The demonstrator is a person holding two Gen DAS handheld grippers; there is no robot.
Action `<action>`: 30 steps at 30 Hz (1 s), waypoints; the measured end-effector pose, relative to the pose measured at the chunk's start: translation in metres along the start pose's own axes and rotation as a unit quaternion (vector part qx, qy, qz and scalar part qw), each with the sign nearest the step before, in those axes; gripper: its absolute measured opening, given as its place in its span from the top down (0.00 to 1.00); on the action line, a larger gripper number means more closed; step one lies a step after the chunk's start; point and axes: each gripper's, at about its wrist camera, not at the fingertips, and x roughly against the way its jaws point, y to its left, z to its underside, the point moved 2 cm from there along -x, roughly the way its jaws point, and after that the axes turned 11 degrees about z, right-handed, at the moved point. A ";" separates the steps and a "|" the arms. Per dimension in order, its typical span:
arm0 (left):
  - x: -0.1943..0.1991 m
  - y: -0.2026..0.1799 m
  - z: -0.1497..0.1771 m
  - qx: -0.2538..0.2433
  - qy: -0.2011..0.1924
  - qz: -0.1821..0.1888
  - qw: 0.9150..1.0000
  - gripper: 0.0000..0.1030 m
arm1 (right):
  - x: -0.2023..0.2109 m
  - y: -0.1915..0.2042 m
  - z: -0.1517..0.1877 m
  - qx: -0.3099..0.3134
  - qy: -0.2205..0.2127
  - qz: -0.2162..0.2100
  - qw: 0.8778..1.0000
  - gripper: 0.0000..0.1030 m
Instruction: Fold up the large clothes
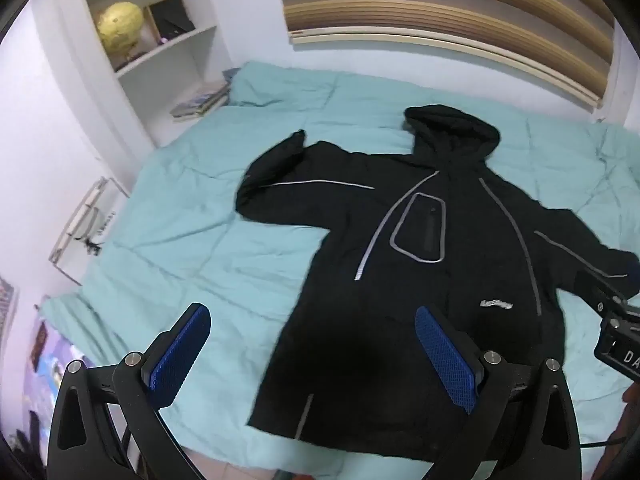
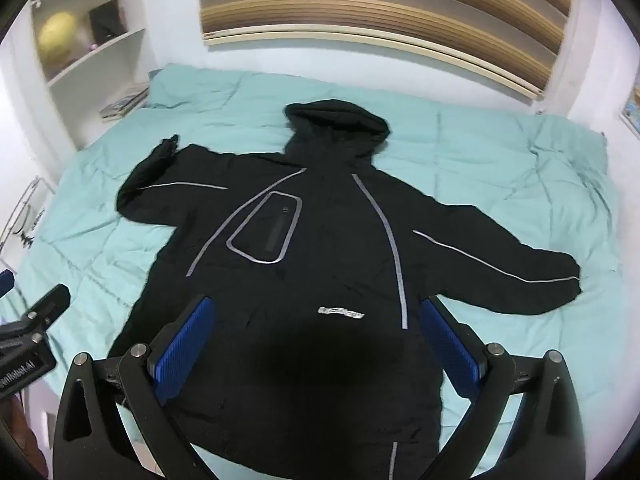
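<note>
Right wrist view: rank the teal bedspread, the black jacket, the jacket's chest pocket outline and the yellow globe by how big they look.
1. teal bedspread
2. black jacket
3. chest pocket outline
4. yellow globe

The last two look close; the globe sits farther back, so that order is unsure.

A white logo is printed on the black hooded jacket (image 2: 340,313), illegible; "DA" is read on the right gripper's body (image 1: 624,354).

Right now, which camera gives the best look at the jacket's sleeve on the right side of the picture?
The right wrist view: that sleeve lies fully spread on the teal bedspread, cuff included. In the left wrist view the same sleeve sits at the frame's edge, its cuff end partly covered by the other gripper's body.
</note>
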 end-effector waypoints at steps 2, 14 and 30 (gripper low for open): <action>-0.001 0.005 -0.002 0.004 0.005 0.006 1.000 0.01 | 0.002 0.006 0.001 0.007 0.000 -0.008 1.000 0.00; -0.015 0.051 -0.017 0.000 0.010 0.039 0.999 0.01 | 0.014 0.060 0.003 0.001 0.019 -0.004 1.000 0.00; -0.052 0.134 -0.048 -0.016 0.014 0.070 0.997 0.01 | 0.019 0.143 -0.014 -0.038 0.024 0.022 0.999 0.00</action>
